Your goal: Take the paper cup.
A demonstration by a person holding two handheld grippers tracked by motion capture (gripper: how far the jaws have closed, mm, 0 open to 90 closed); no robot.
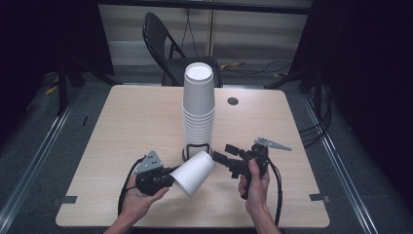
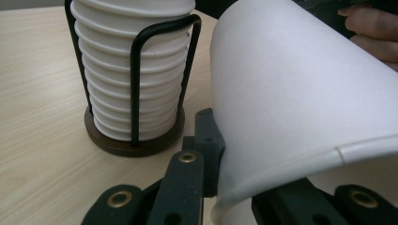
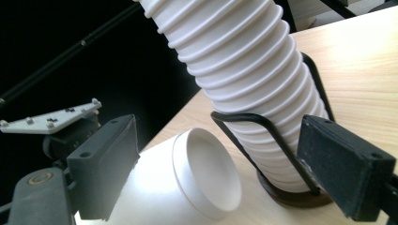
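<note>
From above, the left gripper (image 1: 165, 176) holds a single white paper cup (image 1: 195, 172) by its rim, the cup lying on its side in the air with its base pointing toward the right gripper (image 1: 221, 152); the 2 jaws are shut on the cup's wall at the mouth. The left gripper view brings that grip close: 1 black jaw lies against the outside of the cup (image 2: 300, 108), just above the rolled rim, and the other jaw sits lower, partly hidden behind the rim; the high view cannot show this pinch.

The right gripper view looks the other way, straight at the cup's recessed base (image 3: 206, 173), which sits low between its own 2 jaws; those jaws stand wide apart, touching nothing, with the left jaw just beside the cup's wall and the right jaw in front of the stack.

The stack of cups (image 1: 198, 109) stands upside down in a black wire holder (image 1: 197, 148) on a round dark base, beyond both grippers; the high view shows its full height and flat top; the 2 gripper views show the lower ribbed rims (image 2: 133, 75) and the wire loop (image 3: 263, 129); the wooden table (image 1: 126, 122) carries it all.
</note>
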